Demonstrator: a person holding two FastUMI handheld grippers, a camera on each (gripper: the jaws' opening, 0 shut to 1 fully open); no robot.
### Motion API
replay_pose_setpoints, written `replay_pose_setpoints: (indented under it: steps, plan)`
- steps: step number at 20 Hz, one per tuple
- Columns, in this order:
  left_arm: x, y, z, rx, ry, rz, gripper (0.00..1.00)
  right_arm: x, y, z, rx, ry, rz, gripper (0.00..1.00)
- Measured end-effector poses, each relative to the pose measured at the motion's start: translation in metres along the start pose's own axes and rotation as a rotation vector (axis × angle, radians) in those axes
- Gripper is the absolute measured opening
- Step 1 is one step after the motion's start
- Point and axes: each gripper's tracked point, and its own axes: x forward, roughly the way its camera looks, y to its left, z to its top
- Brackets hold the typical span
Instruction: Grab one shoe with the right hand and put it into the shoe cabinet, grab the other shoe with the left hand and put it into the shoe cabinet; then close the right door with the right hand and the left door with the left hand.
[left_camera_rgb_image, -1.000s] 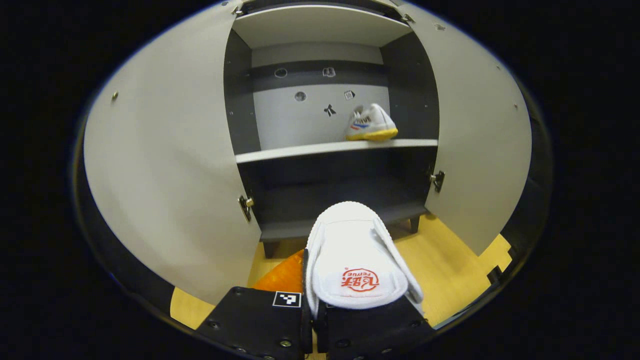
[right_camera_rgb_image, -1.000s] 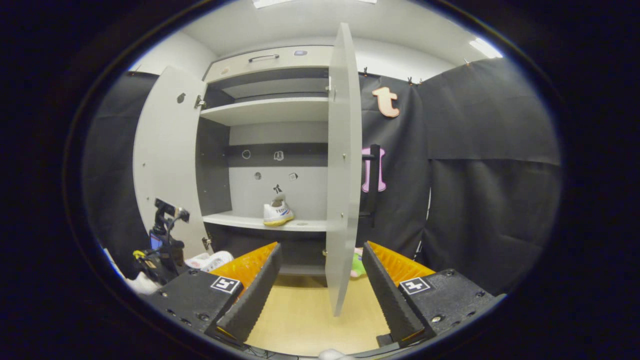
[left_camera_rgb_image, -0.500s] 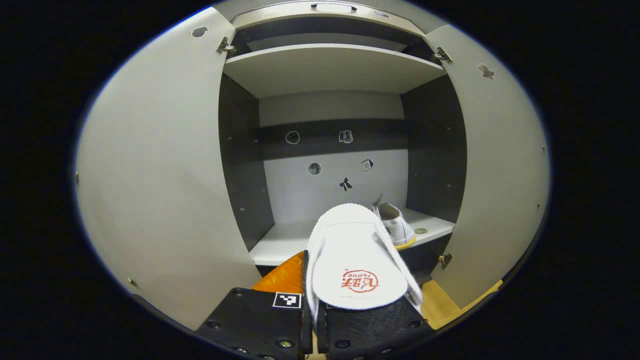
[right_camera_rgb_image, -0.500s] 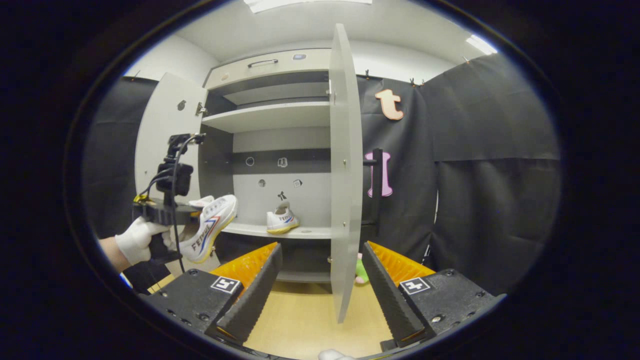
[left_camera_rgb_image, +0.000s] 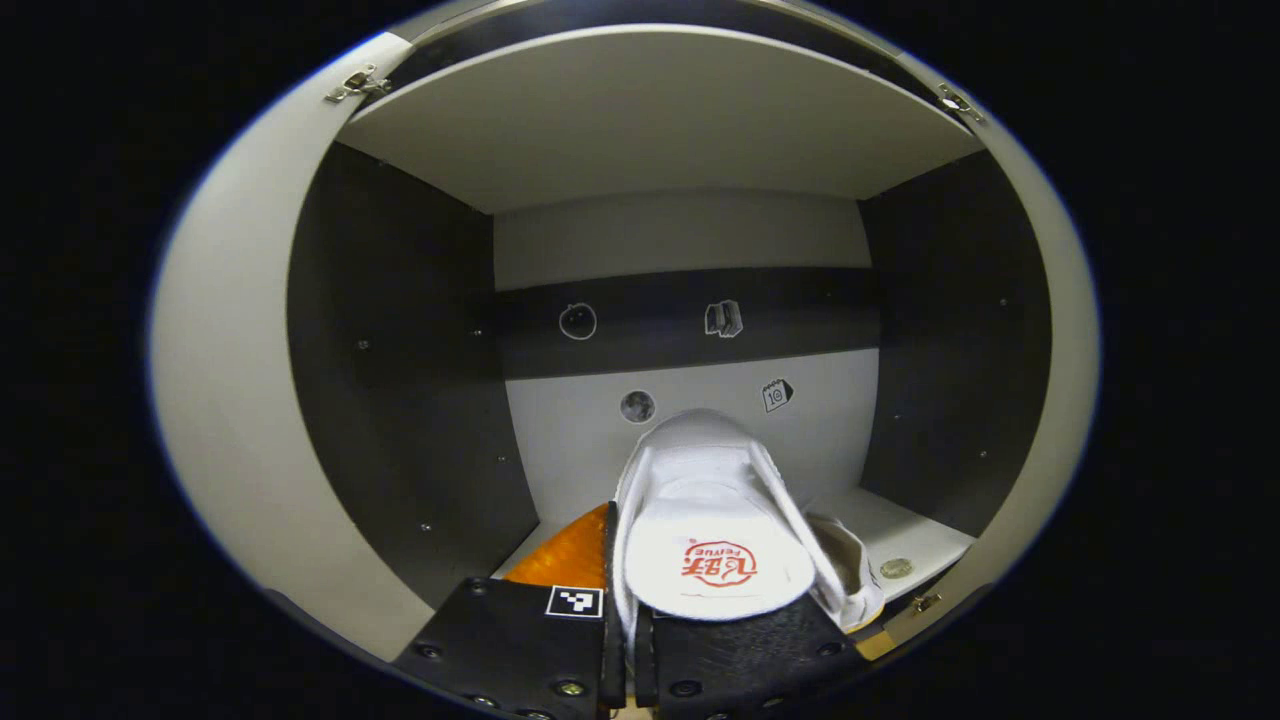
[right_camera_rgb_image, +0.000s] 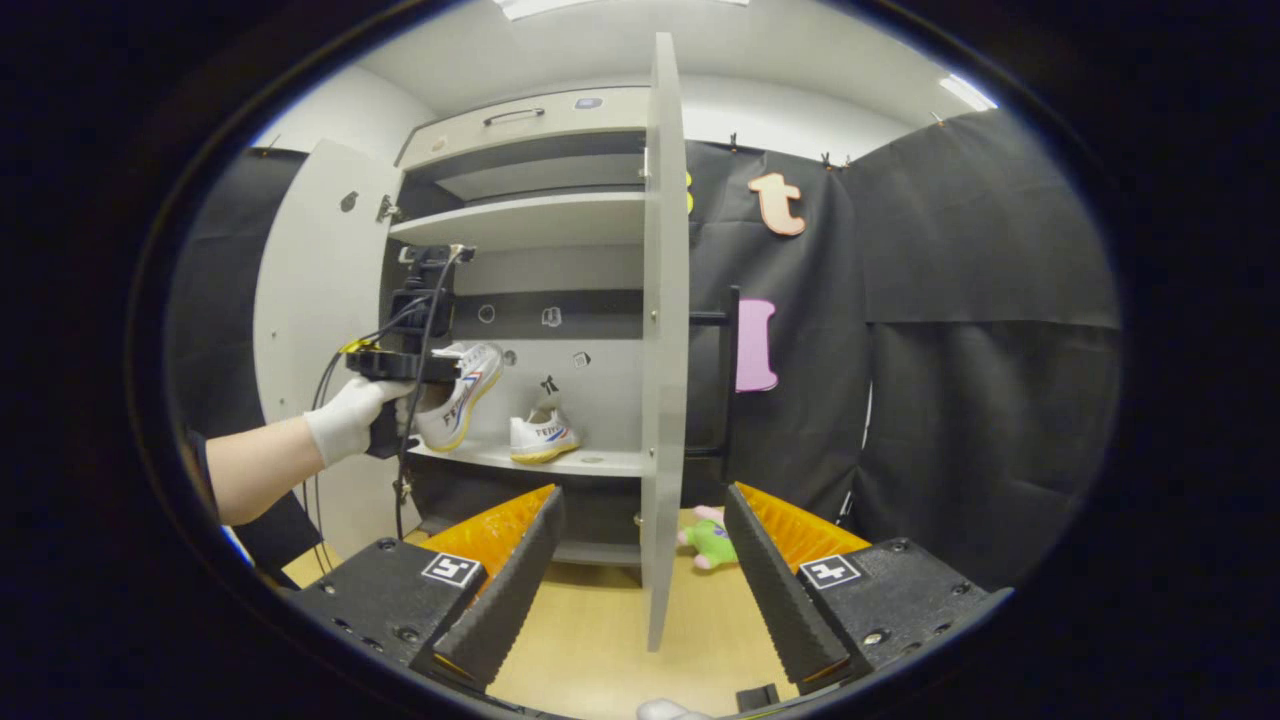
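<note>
The left gripper (left_camera_rgb_image: 628, 640) was clamped on the heel of a white sneaker (left_camera_rgb_image: 710, 520), both fingers pressed close together on the shoe's collar; its insole carried a round red logo whose lettering looked like "FEIYUE". The right gripper view showed the same gripper (right_camera_rgb_image: 400, 365) from the side, held by a white-gloved hand (right_camera_rgb_image: 345, 420), with the sneaker (right_camera_rgb_image: 460, 395) raised above the near left part of the middle shelf (right_camera_rgb_image: 590, 462), toe pointing into the shoe cabinet (right_camera_rgb_image: 520, 200). That side view revealed red and blue stripes and a yellow sole, which the left gripper view did not.

The right gripper (right_camera_rgb_image: 640, 585) held nothing, its fingers spread wide apart, with the edge of the open right door (right_camera_rgb_image: 662, 340) standing between them farther off.

There were two sneakers: the second sneaker (right_camera_rgb_image: 540, 438) stood on the shelf, right of the held one; in the left gripper view it peeked out (left_camera_rgb_image: 848, 575) just right of the held shoe. Both doors were open, the left door (right_camera_rgb_image: 320, 300) swung wide. Four small stickers (left_camera_rgb_image: 722, 318) dotted the cabinet's back panel in the left gripper view, the fourth marked "10". A green and pink plush toy (right_camera_rgb_image: 712, 538) lay on the wooden floor (right_camera_rgb_image: 600, 640) beyond the right door.
</note>
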Motion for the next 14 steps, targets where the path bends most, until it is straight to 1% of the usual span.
replay_pose_setpoints:
  steps: [2,4,5,8,9,11,14]
  plan:
    - [0.026,0.0,-0.012,0.026,0.02,0.022,0.13,0.001,-0.005,0.001,-0.011,0.001,-0.004,1.0]
    - [0.044,-0.004,-0.025,0.039,0.055,0.026,0.13,0.002,-0.01,0.001,-0.019,0.009,-0.011,1.0]
    - [0.047,-0.005,-0.032,0.04,0.077,0.024,0.13,0.003,-0.012,0.001,-0.02,0.013,-0.014,1.0]
    - [0.061,-0.005,-0.067,0.055,0.2,0.017,0.13,0.004,-0.016,-0.003,-0.012,0.028,-0.017,1.0]
    - [0.066,-0.002,-0.07,0.071,0.211,0.021,0.14,0.006,-0.017,-0.005,-0.005,0.035,-0.018,1.0]
    - [0.068,-0.003,-0.075,0.047,0.255,0.01,0.14,0.007,-0.017,-0.007,0.006,0.048,-0.016,1.0]
    - [0.07,0.005,-0.09,0.057,0.342,0.011,0.18,0.009,-0.016,-0.008,0.015,0.049,-0.011,1.0]
